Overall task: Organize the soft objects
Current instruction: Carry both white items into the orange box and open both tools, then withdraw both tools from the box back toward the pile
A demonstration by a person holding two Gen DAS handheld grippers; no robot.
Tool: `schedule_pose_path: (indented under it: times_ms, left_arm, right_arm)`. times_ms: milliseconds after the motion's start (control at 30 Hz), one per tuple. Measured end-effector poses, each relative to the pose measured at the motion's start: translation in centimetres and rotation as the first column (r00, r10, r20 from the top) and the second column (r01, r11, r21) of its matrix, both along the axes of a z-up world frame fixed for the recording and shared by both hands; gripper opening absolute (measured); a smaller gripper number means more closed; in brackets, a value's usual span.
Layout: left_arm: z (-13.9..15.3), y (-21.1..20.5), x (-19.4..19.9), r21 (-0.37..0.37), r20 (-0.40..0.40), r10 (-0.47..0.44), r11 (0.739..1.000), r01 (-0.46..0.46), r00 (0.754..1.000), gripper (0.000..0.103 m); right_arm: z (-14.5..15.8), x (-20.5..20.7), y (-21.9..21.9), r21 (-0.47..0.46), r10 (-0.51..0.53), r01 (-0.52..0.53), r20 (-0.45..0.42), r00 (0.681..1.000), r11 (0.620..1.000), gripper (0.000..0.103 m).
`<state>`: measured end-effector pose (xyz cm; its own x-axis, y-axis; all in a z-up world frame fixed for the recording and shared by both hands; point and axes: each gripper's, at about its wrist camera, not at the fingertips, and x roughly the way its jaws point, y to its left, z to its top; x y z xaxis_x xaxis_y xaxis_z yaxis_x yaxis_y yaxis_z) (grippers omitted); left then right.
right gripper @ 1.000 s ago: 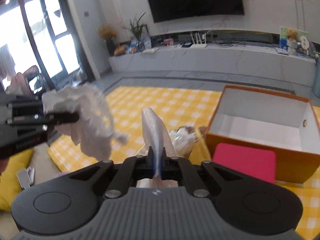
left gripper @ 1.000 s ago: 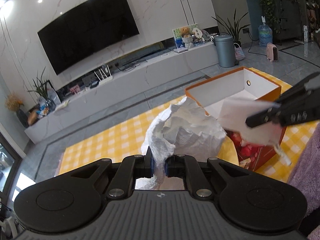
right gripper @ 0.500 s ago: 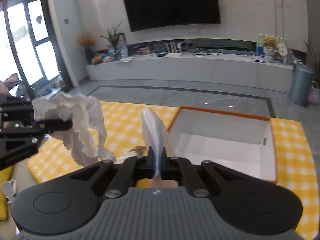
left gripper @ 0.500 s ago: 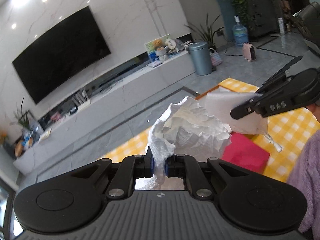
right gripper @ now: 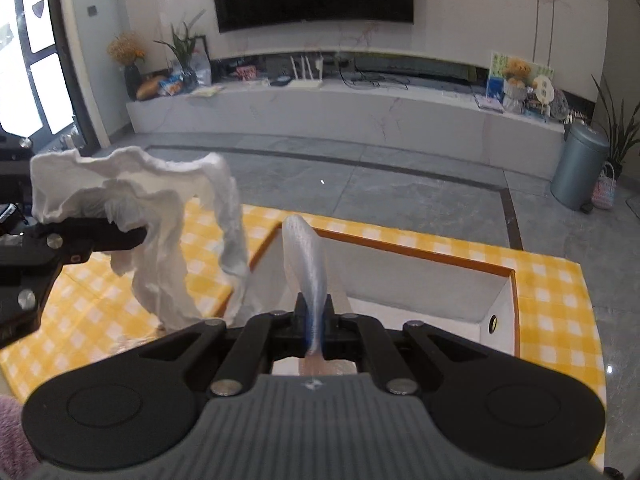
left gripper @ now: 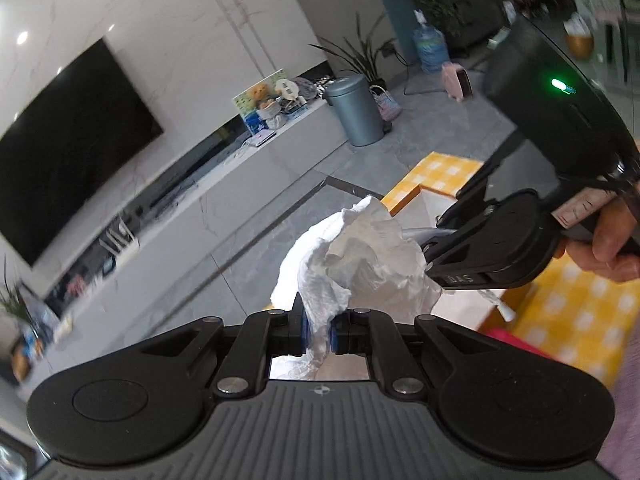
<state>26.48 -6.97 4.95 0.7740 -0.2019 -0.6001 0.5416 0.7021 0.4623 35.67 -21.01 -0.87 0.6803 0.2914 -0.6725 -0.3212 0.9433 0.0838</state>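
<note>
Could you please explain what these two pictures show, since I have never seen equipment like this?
No robot is here: a person holds a hand-held gripper in each hand, and each gripper carries a wide-angle camera looking along its two fingers. One picture is from the left gripper, shut on a crumpled white tissue. Beside it you see the right gripper and the hand holding it. The other picture is from the right gripper, shut on a thin, shiny white strip; what it is I cannot tell. Below lie a yellow checked cloth and an open orange box, white inside. Behind is a living room.
</note>
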Motion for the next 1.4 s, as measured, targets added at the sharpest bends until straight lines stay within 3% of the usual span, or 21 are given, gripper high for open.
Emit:
schedule_pose_path:
  times_ms: [233,600,833,867,1000,1067,1400]
  left_arm:
    - [-3.9,-2.2,4.7,0.076,-0.012,-0.007,0.997,0.008,1.000,0.011]
    - [-8.7,-1.8,9.1,0.055,-0.090,0.019,0.998,-0.014,0.996,0.015]
    - [-10.3,-1.9,9.7,0.063,-0.104,0.029,0.998,-0.022,0.994,0.042]
    - [-10.3,-1.9,9.6,0.069,-0.103,0.024,0.997,-0.017,0.994,0.047]
    - [-9.7,-1.8,8.9,0.085,-0.062,0.011,0.996,-0.006,0.998,0.053]
    - [-8.8,-1.7,8.6,0.060,-0.058,0.008,0.998,-0.005,0.998,0.059]
    - [-2.3,-0.5,5.9,-0.036,-0.038,0.007,0.999,-0.008,0.999,0.062]
  right_arm:
    - [-3.0,5.1,-0.4,0.015,-0.047,0.048,-0.063,0.997,0.999,0.002]
    - [-8.5,10.6,0.0,-0.008,-0.066,0.065,-0.185,0.981,0.998,0.003]
    - [-10.8,11.5,-0.2,-0.047,-0.087,0.078,-0.224,0.971,0.996,0.011]
    - [-10.9,11.5,-0.3,-0.051,-0.091,0.081,-0.230,0.969,0.995,0.012]
    - [-10.6,11.5,-0.6,-0.093,-0.107,0.088,-0.222,0.969,0.992,0.039]
    - [-10.0,10.9,-0.6,-0.114,-0.108,0.085,-0.213,0.971,0.990,0.039]
    - [-5.3,7.1,-1.3,-0.151,-0.123,0.099,-0.160,0.980,0.984,0.061]
